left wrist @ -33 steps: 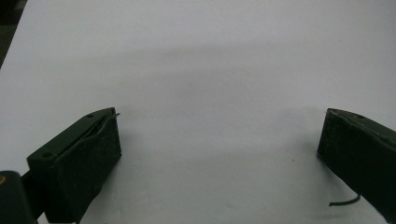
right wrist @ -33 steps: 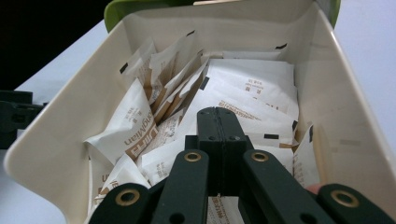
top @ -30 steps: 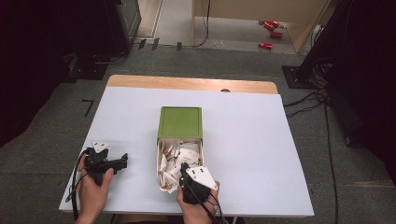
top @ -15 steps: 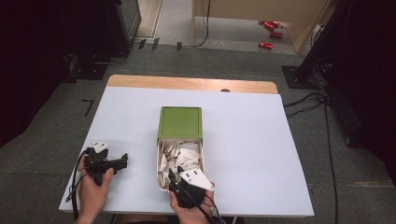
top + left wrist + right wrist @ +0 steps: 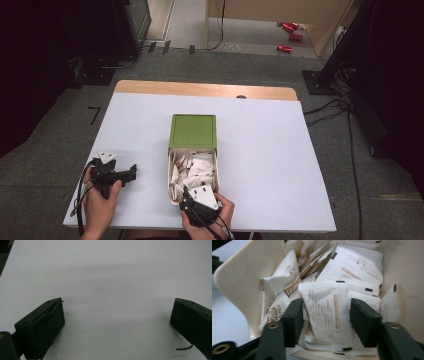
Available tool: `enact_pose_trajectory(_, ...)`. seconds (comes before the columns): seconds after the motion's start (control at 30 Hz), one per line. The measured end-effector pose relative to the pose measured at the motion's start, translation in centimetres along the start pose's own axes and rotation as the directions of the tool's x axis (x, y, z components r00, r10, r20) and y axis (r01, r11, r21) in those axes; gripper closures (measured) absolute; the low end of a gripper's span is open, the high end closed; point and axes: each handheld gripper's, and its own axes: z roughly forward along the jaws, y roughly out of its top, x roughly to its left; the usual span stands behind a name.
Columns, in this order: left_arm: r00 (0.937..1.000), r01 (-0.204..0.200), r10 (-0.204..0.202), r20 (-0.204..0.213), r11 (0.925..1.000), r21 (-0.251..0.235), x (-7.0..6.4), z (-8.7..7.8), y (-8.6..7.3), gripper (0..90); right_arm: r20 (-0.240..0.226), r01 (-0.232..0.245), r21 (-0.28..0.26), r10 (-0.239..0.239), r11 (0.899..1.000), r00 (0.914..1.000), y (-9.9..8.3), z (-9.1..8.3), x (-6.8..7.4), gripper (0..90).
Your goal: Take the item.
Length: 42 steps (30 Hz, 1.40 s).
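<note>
A: Since the earlier frame the right gripper (image 5: 192, 200) has slid left along the near end of the cream box (image 5: 172, 186), from its right corner to about the middle; the left gripper (image 5: 120, 175) has stayed put on the white table (image 5: 270, 165).

B: What are the right jaws doing?

A: In the right gripper view they stand either side of one white sachet (image 5: 325, 312), touching its edges or nearly so. I cannot tell whether they are pressing it. The sachet lies on top of the heap of sachets (image 5: 195, 167) inside the box.

B: And the box itself?

A: It sits mid-table, its far end under a green lid (image 5: 193, 131), its near end uncovered.

B: The left tool?

A: Jaws wide apart over bare table, nothing between them, well left of the box
</note>
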Motion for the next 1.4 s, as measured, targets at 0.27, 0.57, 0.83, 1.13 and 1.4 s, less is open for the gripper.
enact_pose_trajectory(0.27,1.0,0.0,0.0,0.0,1.0,0.0,0.0,0.0,0.0,0.0,-0.058,-0.067,-0.037,0.065,0.997,0.9962,0.2,-0.7,-1.0,63.4)
enact_pose_trajectory(0.57,1.0,-0.001,0.001,0.0,1.0,0.0,0.0,0.0,0.0,0.0,-0.12,-0.097,-0.076,0.087,0.992,0.9889,0.9,-1.7,-1.7,70.0)
enact_pose_trajectory(0.83,1.0,0.0,0.0,0.0,1.0,0.0,0.0,0.0,0.0,0.0,-0.158,-0.103,-0.107,0.085,0.989,0.9838,2.0,-2.5,-1.7,70.7)
enact_pose_trajectory(1.13,1.0,-0.001,0.001,0.0,1.0,0.0,0.0,0.0,0.0,0.0,-0.182,-0.094,-0.133,0.069,0.987,0.9809,3.7,-3.2,-1.7,70.6)
enact_pose_trajectory(1.4,1.0,-0.001,0.001,0.0,1.0,0.001,0.0,0.0,0.0,0.0,-0.18,-0.092,-0.147,0.064,0.985,0.9816,4.6,-3.6,-1.9,70.6)
